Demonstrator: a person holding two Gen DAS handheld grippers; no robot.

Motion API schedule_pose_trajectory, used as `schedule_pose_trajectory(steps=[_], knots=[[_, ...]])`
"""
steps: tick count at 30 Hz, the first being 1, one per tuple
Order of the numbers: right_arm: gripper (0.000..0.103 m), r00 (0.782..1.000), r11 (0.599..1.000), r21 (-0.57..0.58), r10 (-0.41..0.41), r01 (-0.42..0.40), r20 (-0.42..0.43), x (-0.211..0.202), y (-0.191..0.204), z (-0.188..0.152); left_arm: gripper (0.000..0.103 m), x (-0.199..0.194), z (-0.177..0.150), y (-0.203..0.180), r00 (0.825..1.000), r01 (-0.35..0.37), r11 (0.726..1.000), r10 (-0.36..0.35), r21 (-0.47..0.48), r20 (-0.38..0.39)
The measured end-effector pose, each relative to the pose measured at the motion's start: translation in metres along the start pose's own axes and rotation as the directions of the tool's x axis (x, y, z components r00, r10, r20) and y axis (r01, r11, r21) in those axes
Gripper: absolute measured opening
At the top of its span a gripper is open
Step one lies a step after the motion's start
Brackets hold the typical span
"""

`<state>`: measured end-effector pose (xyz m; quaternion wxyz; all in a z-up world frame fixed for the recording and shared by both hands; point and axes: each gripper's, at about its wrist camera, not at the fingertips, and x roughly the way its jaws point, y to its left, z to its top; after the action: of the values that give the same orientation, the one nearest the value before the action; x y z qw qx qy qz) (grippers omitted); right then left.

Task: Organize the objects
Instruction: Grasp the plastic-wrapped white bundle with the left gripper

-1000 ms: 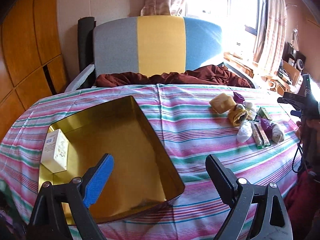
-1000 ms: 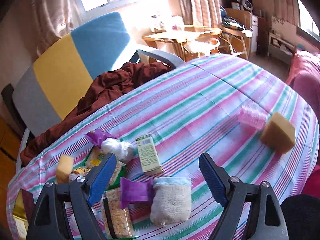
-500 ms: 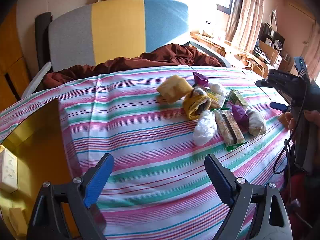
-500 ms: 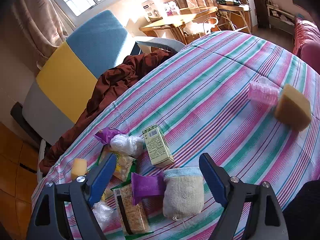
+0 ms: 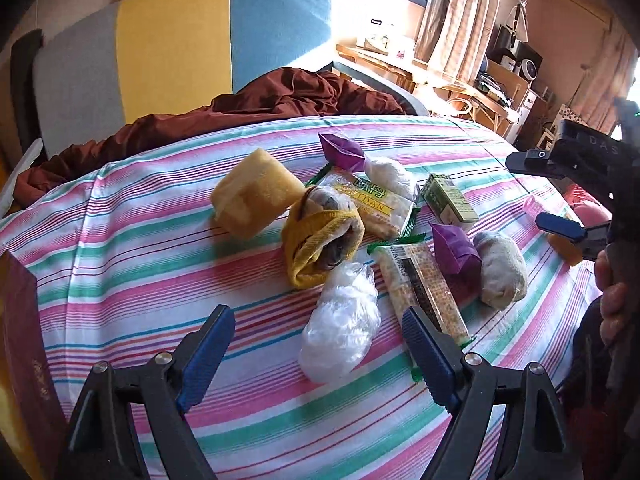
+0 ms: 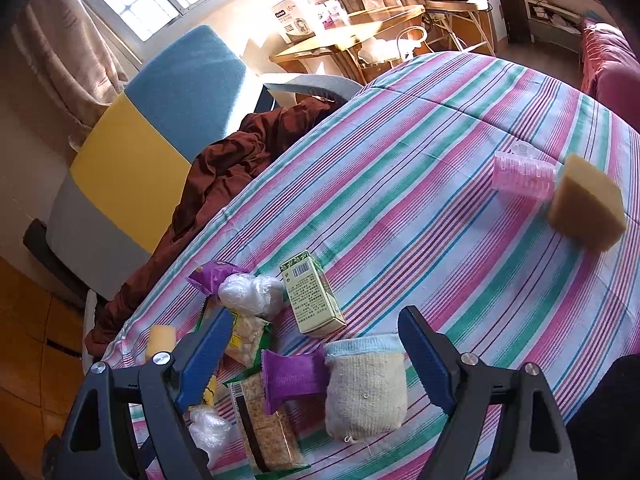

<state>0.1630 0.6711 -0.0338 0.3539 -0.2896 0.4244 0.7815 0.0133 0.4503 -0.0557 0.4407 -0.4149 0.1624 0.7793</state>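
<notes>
Left claw (image 5: 316,354) wide, jaws just narrowing a little with nothing pressed between, over one clear plastic bundle (image 5: 342,326) on the striped desk (image 5: 160,264); right claw (image 6: 314,354) wide too, empty, above one beige knitted pouch (image 6: 366,392). Beyond, counted: two purple packets (image 5: 454,250), two cracker packs (image 5: 420,284), one green carton (image 6: 312,300), two yellow sponges (image 5: 256,198), one mustard sock roll (image 5: 320,240), a second white plastic bundle (image 6: 250,292), one pink roller (image 6: 522,178).
</notes>
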Motion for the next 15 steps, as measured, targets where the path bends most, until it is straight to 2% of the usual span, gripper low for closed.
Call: schedule_pose_trajectory(steps=[2,4,6,9,15], knots=[[0.086,1.000,1.000,0.022,0.001,-0.001,-0.003,0.001,-0.004,0.001,0.079,0.014,0.002,-0.002,1.000,-0.015,1.000,0.015,0.006,-0.020],[0.086,1.000,0.999,0.032,-0.001,0.002,-0.011,0.003,-0.006,0.002,0.058,0.028,0.002,0.000,0.998,0.000,1.000,0.000,-0.001,-0.056],[0.086,1.000,1.000,0.027,-0.009,0.009,-0.014,0.004,-0.005,0.003,0.043,0.040,0.000,0.004,0.996,0.004,1.000,-0.006,-0.018,-0.087],[0.086,1.000,1.000,0.015,-0.022,0.022,-0.014,0.006,-0.004,0.003,0.036,0.036,-0.007,0.010,0.999,0.013,1.000,-0.014,-0.026,-0.045],[0.086,0.999,0.997,0.065,-0.034,0.034,0.001,0.004,-0.014,0.006,0.035,0.010,-0.040,0.021,1.000,-0.013,1.000,0.013,-0.025,0.006]])
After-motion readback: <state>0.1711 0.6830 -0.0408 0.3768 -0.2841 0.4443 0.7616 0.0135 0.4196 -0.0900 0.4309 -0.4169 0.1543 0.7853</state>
